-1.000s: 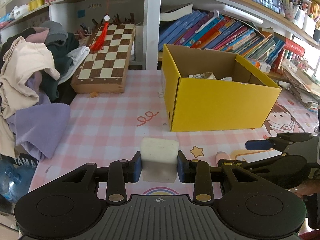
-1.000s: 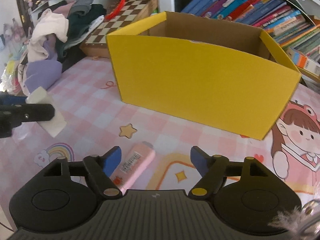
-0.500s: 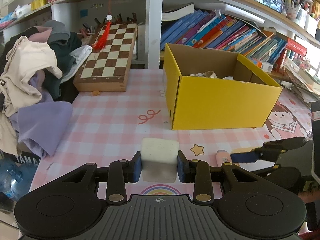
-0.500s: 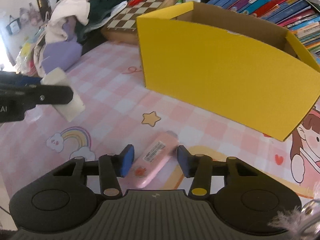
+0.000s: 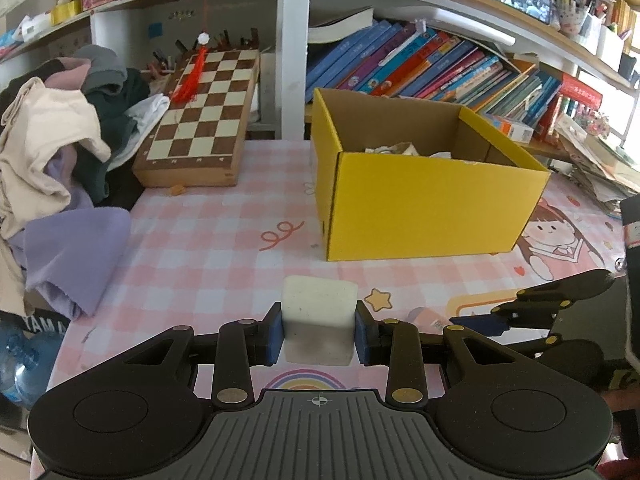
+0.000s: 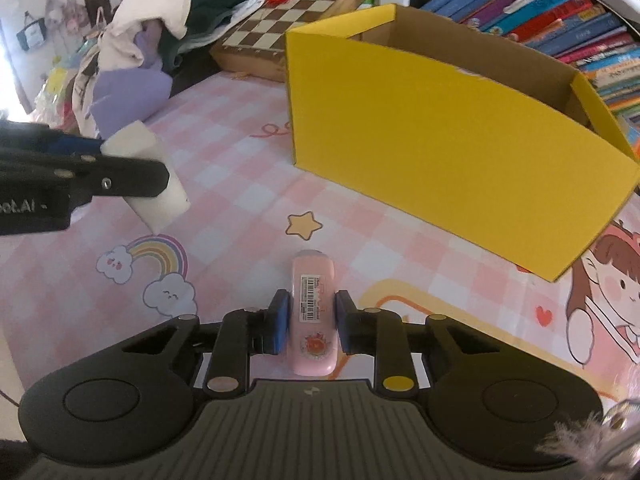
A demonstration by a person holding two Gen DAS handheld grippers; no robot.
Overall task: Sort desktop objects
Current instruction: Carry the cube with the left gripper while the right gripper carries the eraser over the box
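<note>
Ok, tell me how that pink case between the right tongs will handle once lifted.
The pink case looks rigid and smooth, so it may slip unless squeezed firmly. The right tongs grip it across its narrow middle, so it should stay balanced. Its rounded ends and edges suggest it could slide or skid if dropped on the table mat.

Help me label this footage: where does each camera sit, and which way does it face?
Left wrist: on the left gripper, facing the shelves; its fingers clamp a white sponge; the right gripper's tip shows at right.
Right wrist: on the right gripper, looking down across the pink mat; its fingers flank a pink case; the left gripper enters from the left.
Shared: yellow box, chessboard, sponge, clothes pile.
</note>
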